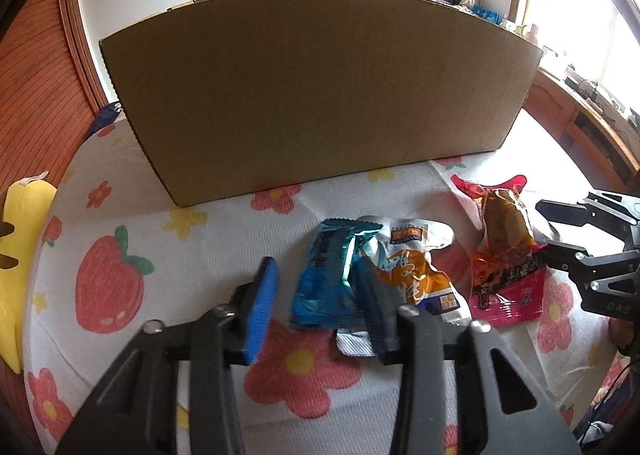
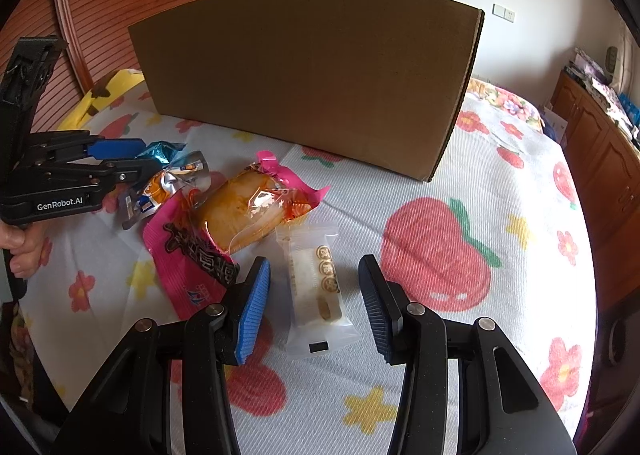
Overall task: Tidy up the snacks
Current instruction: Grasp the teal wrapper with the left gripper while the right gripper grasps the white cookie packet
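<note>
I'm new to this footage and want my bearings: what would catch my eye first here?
A big brown cardboard box stands at the back of a strawberry-and-flower bedspread. In front of it lie bright snack packets: a blue packet between the left claw's fingers, an orange-and-silver packet beside it, then a pink packet. A pale clear-wrapped snack lies between the right claw's open fingers.

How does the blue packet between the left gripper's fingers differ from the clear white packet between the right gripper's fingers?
The blue packet is shiny, opaque foil; the clear white packet lets its pale contents show. The blue packet overlaps an orange and silver packet; the white one lies apart from the pink packet. The left gripper has closed nearly onto the blue packet; the right gripper stands wider, clear of the white one. Both lie flat on the flowered cloth.
</note>
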The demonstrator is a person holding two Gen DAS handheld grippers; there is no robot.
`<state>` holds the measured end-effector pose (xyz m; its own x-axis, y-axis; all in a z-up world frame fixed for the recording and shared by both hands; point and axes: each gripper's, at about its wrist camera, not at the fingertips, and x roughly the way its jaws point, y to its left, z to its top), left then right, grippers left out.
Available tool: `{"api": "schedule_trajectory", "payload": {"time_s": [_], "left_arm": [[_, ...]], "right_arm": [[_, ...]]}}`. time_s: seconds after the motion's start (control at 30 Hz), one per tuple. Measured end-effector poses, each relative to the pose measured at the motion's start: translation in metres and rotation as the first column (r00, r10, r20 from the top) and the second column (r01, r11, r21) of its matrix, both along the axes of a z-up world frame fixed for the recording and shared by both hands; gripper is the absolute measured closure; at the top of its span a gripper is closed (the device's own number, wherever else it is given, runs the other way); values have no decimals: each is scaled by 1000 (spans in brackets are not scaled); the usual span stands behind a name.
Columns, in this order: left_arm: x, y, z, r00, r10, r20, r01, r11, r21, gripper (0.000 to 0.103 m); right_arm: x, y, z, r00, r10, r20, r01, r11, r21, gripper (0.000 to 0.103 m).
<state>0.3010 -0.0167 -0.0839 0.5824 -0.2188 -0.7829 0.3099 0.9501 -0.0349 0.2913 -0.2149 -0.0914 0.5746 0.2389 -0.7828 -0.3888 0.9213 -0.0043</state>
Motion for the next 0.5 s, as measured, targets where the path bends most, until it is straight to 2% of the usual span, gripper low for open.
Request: {"api": "schedule_trajectory", "payload": {"time_s": [0.1,0.27,0.5], "left_arm": [[-4,-2,0,1000,-7,7,7,1000,4,79],[-12,2,3,1000,5,14,-4,1000,-7,85],[-23,10,10,999,23,33,-22,999,-32,88]], "right_arm": [[0,-1,0,1000,0,0,0,1000,1,57],[0,-1,0,1000,0,0,0,1000,1,57],[0,-1,0,1000,0,1,0,1000,1,57]]}}
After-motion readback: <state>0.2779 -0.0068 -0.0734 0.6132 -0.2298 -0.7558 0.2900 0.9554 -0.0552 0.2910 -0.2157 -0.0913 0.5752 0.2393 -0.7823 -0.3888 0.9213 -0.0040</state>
